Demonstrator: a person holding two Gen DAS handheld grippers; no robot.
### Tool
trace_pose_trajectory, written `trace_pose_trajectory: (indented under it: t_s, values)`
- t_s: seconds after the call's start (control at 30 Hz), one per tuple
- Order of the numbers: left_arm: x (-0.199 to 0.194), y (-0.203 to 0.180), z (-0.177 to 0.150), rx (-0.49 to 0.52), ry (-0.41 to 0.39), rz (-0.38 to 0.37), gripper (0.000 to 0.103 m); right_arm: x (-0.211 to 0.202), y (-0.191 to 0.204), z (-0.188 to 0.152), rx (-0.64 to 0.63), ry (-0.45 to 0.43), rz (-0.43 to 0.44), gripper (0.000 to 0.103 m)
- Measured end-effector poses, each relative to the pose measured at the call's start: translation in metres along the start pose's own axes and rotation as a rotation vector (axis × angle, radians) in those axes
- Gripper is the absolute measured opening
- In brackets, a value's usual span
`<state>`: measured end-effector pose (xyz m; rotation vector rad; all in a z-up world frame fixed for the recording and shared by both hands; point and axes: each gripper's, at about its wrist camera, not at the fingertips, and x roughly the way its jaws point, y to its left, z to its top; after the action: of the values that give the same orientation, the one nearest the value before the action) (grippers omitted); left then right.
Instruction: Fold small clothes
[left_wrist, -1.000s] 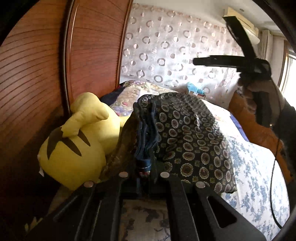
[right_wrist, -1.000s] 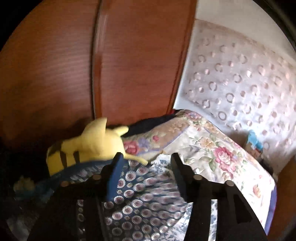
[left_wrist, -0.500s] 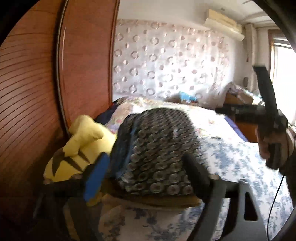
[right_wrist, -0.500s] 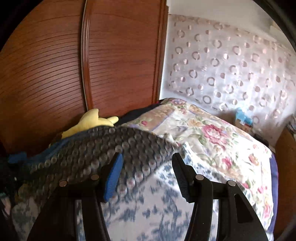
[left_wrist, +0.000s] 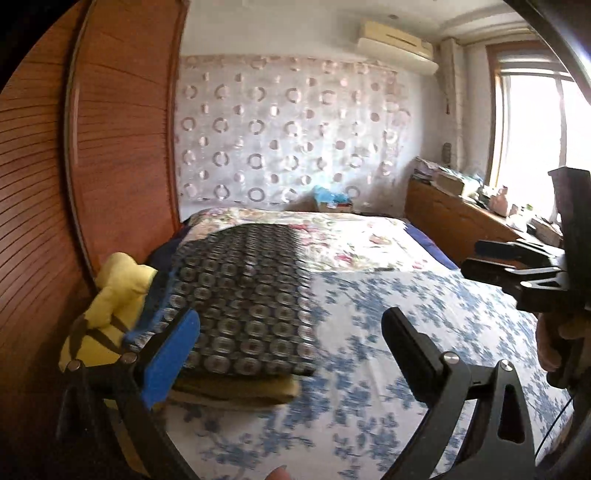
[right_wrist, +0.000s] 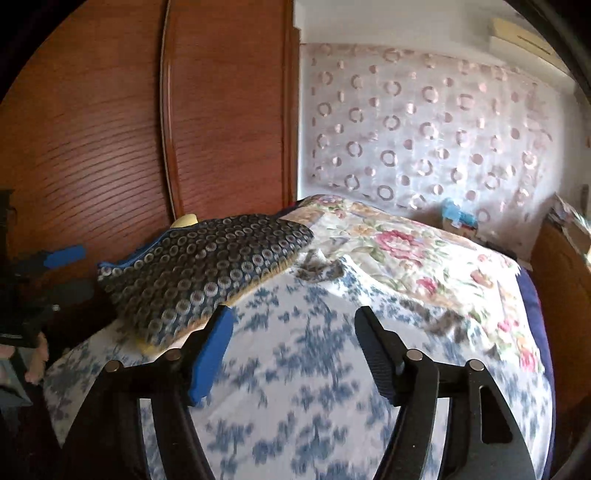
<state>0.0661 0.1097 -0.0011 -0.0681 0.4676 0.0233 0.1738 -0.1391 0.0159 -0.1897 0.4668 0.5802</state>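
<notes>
The folded dark garment with a ring pattern (left_wrist: 240, 295) lies on top of a yellowish folded piece (left_wrist: 236, 393) at the left side of the bed; it also shows in the right wrist view (right_wrist: 207, 266). My left gripper (left_wrist: 291, 332) is open and empty, just in front of the pile. My right gripper (right_wrist: 291, 332) is open and empty, above the blue-flowered sheet (right_wrist: 314, 387), to the right of the pile. The right gripper also shows at the right edge of the left wrist view (left_wrist: 517, 266).
A yellow plush toy (left_wrist: 110, 310) sits between the pile and the wooden wardrobe (left_wrist: 55, 184). A floral quilt (right_wrist: 406, 251) covers the far half of the bed. A wooden cabinet (left_wrist: 454, 221) with clutter stands at the right under the window.
My left gripper let go of the dark garment, opened and drew back. The garment now lies flat on the pile. My right gripper pulled back to the right, still open.
</notes>
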Motion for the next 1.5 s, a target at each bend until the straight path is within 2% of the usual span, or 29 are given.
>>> trace_pose_trajectory:
  t_s: [0.17,0.4,0.7,1.2,1.5]
  values:
    - [-0.003,-0.027,0.002,0.027,0.007,-0.029,0.099,-0.040,0.008,-0.021,0.037,-0.032,-0.060,0.083]
    - [-0.020,-0.060,0.016,0.060,-0.036,-0.073,0.099,-0.085,0.013,-0.039,0.130,-0.091,-0.161,0.084]
    - [-0.039,-0.085,0.027,0.075,-0.069,-0.083,0.099,-0.134,0.024,-0.054,0.209,-0.165,-0.274,0.084]
    - [-0.043,-0.095,0.025,0.085,-0.070,-0.079,0.099,-0.135,0.048,-0.069,0.239,-0.177,-0.317,0.084]
    - [-0.044,-0.093,0.026,0.082,-0.065,-0.081,0.099,-0.138,0.041,-0.070,0.248,-0.179,-0.320,0.084]
